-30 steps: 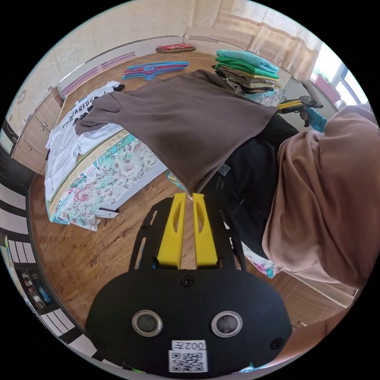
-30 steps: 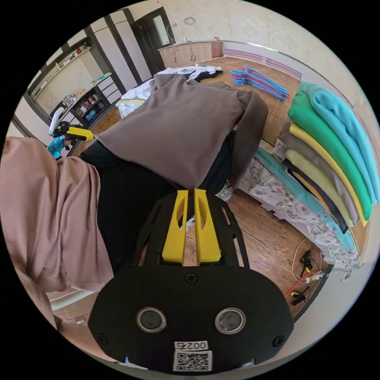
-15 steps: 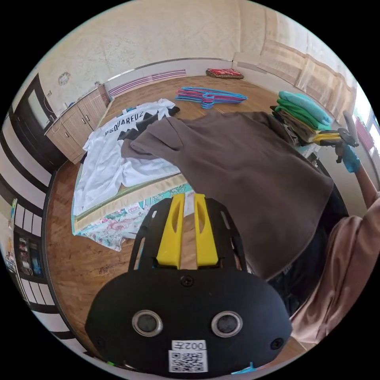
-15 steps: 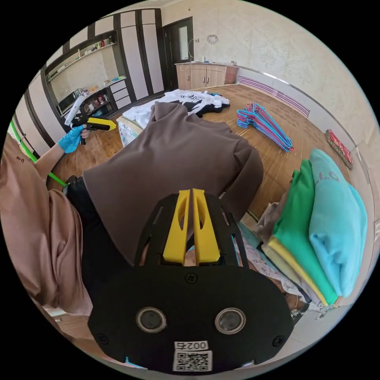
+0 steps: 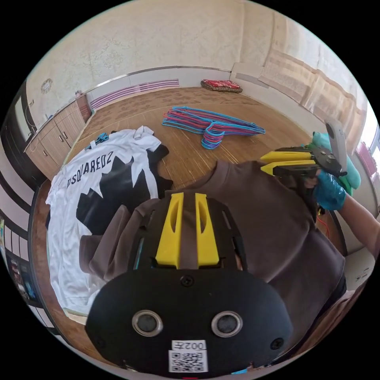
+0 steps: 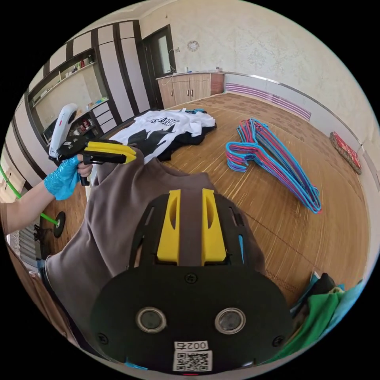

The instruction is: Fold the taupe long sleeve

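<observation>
Taupe long sleeve point(image 5: 257, 221) lies under both my hand-held grippers, left point(image 5: 186, 198) and right point(image 6: 191, 196), jaws parted; beside it, a white shirt point(image 5: 79, 198) seemingly lettered "DSQUARED2".

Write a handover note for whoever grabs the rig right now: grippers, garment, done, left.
Left gripper: jaws parted, poised over the taupe long sleeve, gripping nothing.
Right gripper: jaws parted over the same cloth, gripping nothing.
Garment: lies spread on the wooden table, one edge hanging off the near side, one sleeve bunched beside the white printed T-shirt. Coloured hangers lie further back on the table.
Done: garment laid down; no fold visible.
Left: probably smooth it flat, fold the sleeves in, then fold the body.
</observation>
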Demonstrator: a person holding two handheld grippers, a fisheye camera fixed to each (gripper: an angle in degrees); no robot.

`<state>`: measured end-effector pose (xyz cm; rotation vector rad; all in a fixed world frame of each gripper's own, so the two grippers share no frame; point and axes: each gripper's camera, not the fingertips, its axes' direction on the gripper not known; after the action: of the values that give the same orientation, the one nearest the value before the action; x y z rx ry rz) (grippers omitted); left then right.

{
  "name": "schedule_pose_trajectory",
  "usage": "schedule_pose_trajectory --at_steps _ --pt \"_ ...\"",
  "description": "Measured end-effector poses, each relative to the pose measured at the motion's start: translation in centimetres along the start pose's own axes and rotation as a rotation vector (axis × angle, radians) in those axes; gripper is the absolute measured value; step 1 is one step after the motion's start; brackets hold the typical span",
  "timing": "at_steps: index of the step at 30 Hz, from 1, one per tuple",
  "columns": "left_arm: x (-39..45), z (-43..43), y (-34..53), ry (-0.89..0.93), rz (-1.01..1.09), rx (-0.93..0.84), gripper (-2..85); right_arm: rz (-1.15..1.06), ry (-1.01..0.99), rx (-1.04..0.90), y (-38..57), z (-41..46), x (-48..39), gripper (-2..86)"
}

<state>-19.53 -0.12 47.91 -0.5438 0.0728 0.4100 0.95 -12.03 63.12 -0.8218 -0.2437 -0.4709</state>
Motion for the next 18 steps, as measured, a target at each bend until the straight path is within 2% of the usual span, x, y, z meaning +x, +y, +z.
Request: schedule_pose_trajectory --at_steps 5,9,13,18 --pt "-1.9 3.5 -2.6 -0.035 -0.065 -0.074 4.1 0.012 0.030 -0.105 -5.8 5.0 2.1 11.3" --pt "-2.3 3.4 -2.9 -0.062 -0.069 -0.013 4.1 0.040 -0.006 -0.125 -8.6 6.7 3.0 11.5" --pt "-3.0 4.1 -4.2 -0.061 -0.051 -0.028 4.2 0.028 0.039 -0.167 -10.9 8.2 3.0 9.7" --pt "-3.3 4.9 -6.9 -0.084 -0.015 -0.061 4.6 -0.002 0.187 -0.189 -13.3 8.2 1.9 8.5"
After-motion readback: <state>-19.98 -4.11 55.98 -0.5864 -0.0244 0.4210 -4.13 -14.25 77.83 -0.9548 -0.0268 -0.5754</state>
